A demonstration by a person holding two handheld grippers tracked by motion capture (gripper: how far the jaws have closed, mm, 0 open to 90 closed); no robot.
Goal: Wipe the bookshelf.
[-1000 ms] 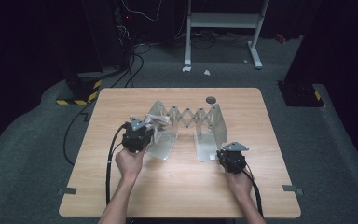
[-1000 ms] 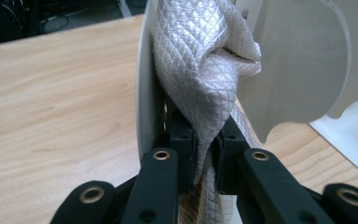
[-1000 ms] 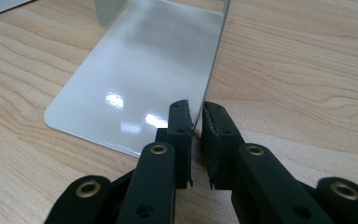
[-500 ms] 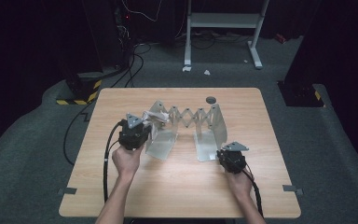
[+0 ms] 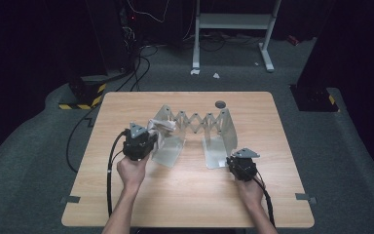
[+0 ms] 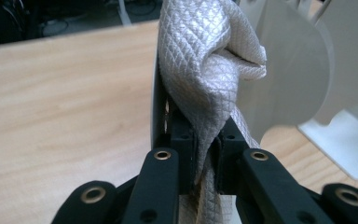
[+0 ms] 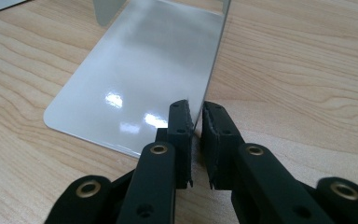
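My left gripper [image 6: 204,161] is clamped on the white cloth [image 6: 200,70], pressing it against the rack's left plate [image 5: 168,141] just ahead; my right gripper [image 7: 195,140] pinches the right plate's edge [image 7: 205,88]. Wiping's underway, right plate untouched.

The left gripper [image 5: 148,139] (jaws clamped on the white cloth [image 5: 161,125]) sits slightly farther left than before, apparently drawing the cloth along the rack's [image 5: 195,122] left plate.
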